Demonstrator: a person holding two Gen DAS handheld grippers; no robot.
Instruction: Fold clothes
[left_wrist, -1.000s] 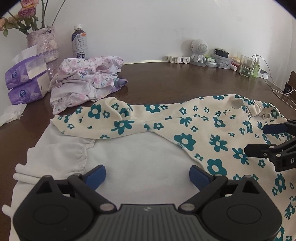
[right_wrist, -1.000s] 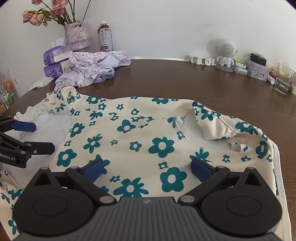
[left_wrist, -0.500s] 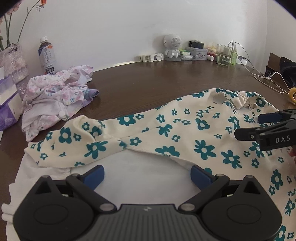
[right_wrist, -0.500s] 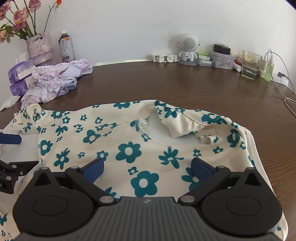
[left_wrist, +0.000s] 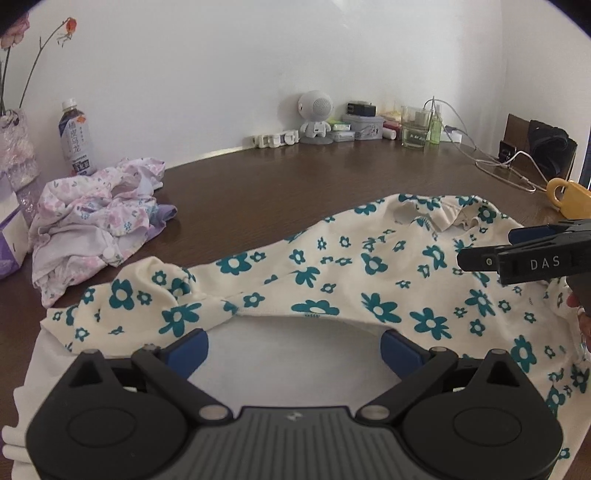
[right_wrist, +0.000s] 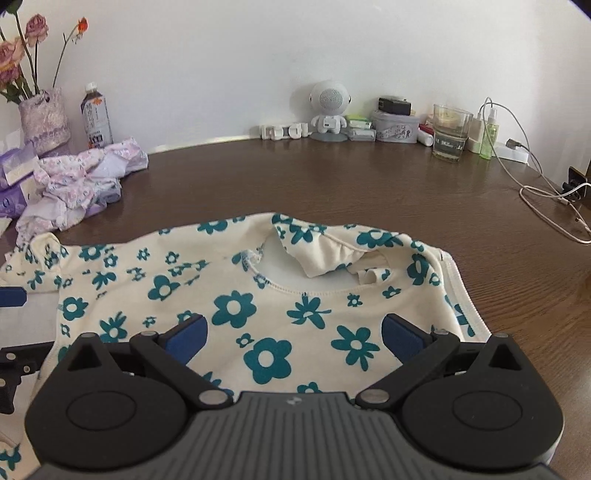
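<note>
A cream garment with teal flowers (left_wrist: 373, 280) (right_wrist: 229, 291) lies spread on the brown table, its neckline (right_wrist: 306, 273) toward the back. A white inner layer (left_wrist: 291, 354) shows near me in the left wrist view. My left gripper (left_wrist: 295, 349) hovers open over that white part, nothing between its blue pads. My right gripper (right_wrist: 293, 338) hangs open above the flowered chest. The right gripper's fingers (left_wrist: 524, 258) enter the left wrist view from the right, over the garment's shoulder. Part of the left gripper (right_wrist: 14, 354) shows at the left edge of the right wrist view.
A crumpled pink floral garment (left_wrist: 96, 218) (right_wrist: 81, 181) lies back left beside a drink bottle (right_wrist: 96, 118), a flower vase (right_wrist: 44, 118) and tissue packs (right_wrist: 14, 184). Along the wall stand a white robot figure (right_wrist: 328, 110), a glass (right_wrist: 448, 133) and cables (right_wrist: 546, 199). A yellow mug (left_wrist: 569, 197) sits right.
Both grippers have swung to the right, so the pink pile and vase slid leftward in view. Both stay open; the flowered garment lies as before.
</note>
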